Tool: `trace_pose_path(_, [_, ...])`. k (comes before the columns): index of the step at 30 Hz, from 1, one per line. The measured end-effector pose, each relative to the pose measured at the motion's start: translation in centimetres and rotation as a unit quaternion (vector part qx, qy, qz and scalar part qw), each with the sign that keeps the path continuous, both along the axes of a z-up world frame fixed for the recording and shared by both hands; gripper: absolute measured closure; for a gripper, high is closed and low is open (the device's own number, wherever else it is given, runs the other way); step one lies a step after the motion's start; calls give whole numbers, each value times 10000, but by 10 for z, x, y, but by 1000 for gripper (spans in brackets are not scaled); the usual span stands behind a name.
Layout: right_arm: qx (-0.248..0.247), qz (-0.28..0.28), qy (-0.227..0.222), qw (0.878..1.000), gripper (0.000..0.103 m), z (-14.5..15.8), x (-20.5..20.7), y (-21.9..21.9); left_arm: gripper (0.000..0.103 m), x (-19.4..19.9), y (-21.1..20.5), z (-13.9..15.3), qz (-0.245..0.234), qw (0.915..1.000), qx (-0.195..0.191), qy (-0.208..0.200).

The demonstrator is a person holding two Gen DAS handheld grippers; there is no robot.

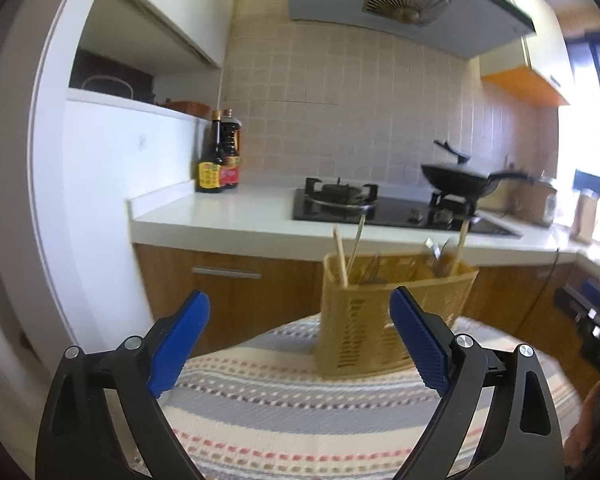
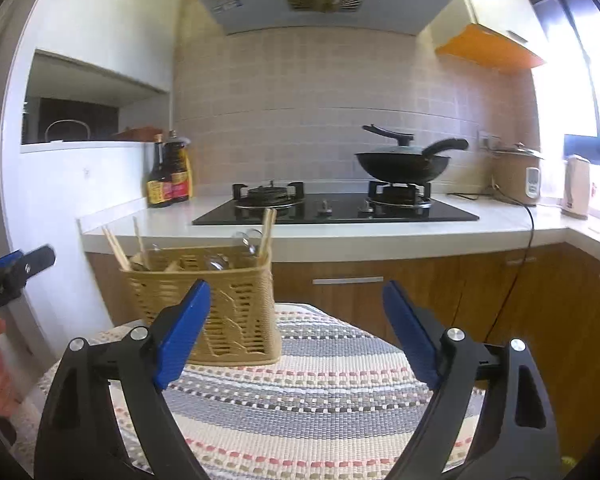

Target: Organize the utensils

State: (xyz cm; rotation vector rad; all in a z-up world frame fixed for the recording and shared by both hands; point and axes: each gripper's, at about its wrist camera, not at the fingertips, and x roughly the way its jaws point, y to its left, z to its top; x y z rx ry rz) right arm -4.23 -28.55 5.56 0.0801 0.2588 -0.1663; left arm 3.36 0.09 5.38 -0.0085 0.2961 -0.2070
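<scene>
A tan woven plastic utensil basket (image 1: 364,320) (image 2: 228,304) stands on a striped woven mat (image 1: 280,408) (image 2: 320,392). Wooden chopsticks (image 1: 342,256) (image 2: 118,248) and metal spoons (image 2: 246,240) stick up out of it. My left gripper (image 1: 300,340) is open and empty, its blue pads just short of the basket's left side. My right gripper (image 2: 296,332) is open and empty, to the right of the basket. The left gripper's tip also shows at the left edge of the right wrist view (image 2: 16,268).
A white counter (image 2: 380,232) behind holds a black gas hob (image 2: 332,210) with a wok (image 2: 404,164), two sauce bottles (image 2: 168,176), a rice cooker (image 2: 516,176) and a kettle (image 2: 576,188). Wooden cabinets (image 2: 380,292) stand below it.
</scene>
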Motion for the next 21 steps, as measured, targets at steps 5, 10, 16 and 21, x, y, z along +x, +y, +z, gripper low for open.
trace_pose_path(5, [195, -127, -169, 9996, 18, -20, -1, -5, 14, 1, -17, -34, 400, 9984, 202, -334])
trace_pose_path(10, [-73, -14, -128, 9999, 14, -25, 6, 3, 14, -1, -30, -44, 372, 9981, 174, -461])
trace_pose_path(16, [-55, 186, 53, 9998, 14, -31, 11, 5, 10, -11, -31, -47, 532, 9960, 191, -690])
trace_pose_path(21, [-205, 304, 103, 9993, 13, -33, 11, 15, 9, -8, -26, -51, 535, 9971, 93, -528])
